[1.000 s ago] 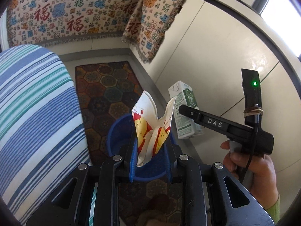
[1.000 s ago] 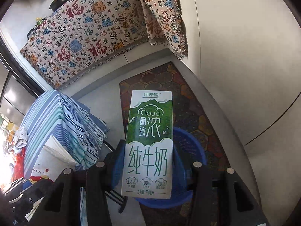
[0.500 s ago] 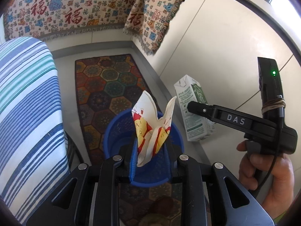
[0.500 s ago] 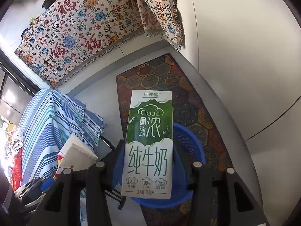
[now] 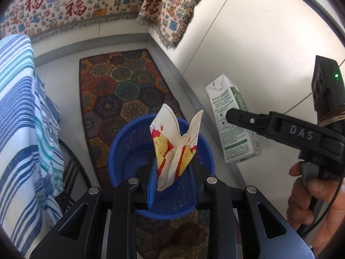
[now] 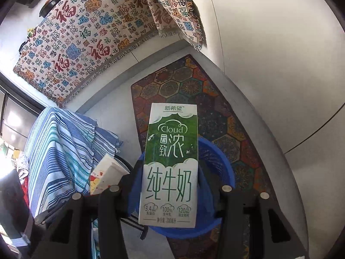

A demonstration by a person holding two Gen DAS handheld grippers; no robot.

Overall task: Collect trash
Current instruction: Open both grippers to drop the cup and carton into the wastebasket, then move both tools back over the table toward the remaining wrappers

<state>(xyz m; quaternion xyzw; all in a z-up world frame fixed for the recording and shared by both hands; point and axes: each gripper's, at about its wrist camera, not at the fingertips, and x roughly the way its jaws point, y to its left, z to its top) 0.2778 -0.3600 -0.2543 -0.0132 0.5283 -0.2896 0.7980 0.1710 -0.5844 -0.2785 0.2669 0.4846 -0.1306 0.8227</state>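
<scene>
From above I look down on a grey floor [image 5: 120, 43] with a hexagon-patterned rug [image 5: 120, 90], a patterned throw [image 6: 90, 34] hanging on the wall beyond and a blue striped cloth [image 5: 23, 116] draped at the left. On the rug stands a blue mesh bin [image 5: 129, 151], its mouth directly under both of my tools. My right gripper [image 6: 169, 185] is closed around a green and white milk carton [image 6: 170, 161], held upright by its sides with the bin's rim showing behind it. My left gripper [image 5: 172, 170] is nearly shut, its jaws having just eased apart slightly, with a crumpled red and yellow paper cup [image 5: 174, 146] still pinched between the blue pads and hanging over the bin's opening. In the left view the right tool and the hand on its handle [image 5: 317, 192] appear at the right edge, carton alongside the bin. I judge this as the drop-off step: both pieces of trash are over the bin, and the next move calls for opening each gripper fully so cup and carton fall inside rather than clipping the rim.
</scene>
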